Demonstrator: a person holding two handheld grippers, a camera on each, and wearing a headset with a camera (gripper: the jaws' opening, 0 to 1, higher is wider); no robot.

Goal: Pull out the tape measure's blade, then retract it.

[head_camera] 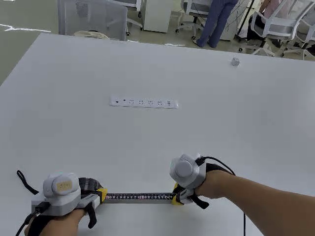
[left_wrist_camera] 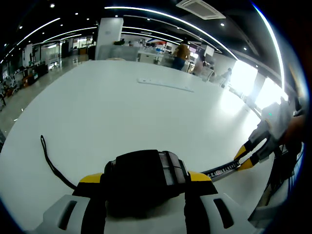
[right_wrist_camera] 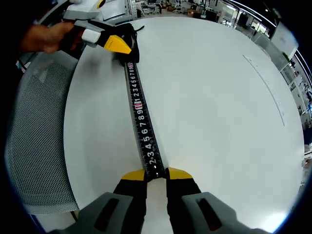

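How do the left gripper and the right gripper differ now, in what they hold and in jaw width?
The left gripper clamps the black tape measure case; the right gripper pinches the end of the blade. The left gripper's jaws stand wide around the case; the right gripper's jaws are nearly together. Both have yellow tips and sit low over the white table.

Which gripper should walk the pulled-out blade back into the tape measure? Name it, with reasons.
Right, probably. The right gripper pinches the tip of the black numbered blade and can carry it back; the left gripper clamps the black tape measure case, anchoring it.
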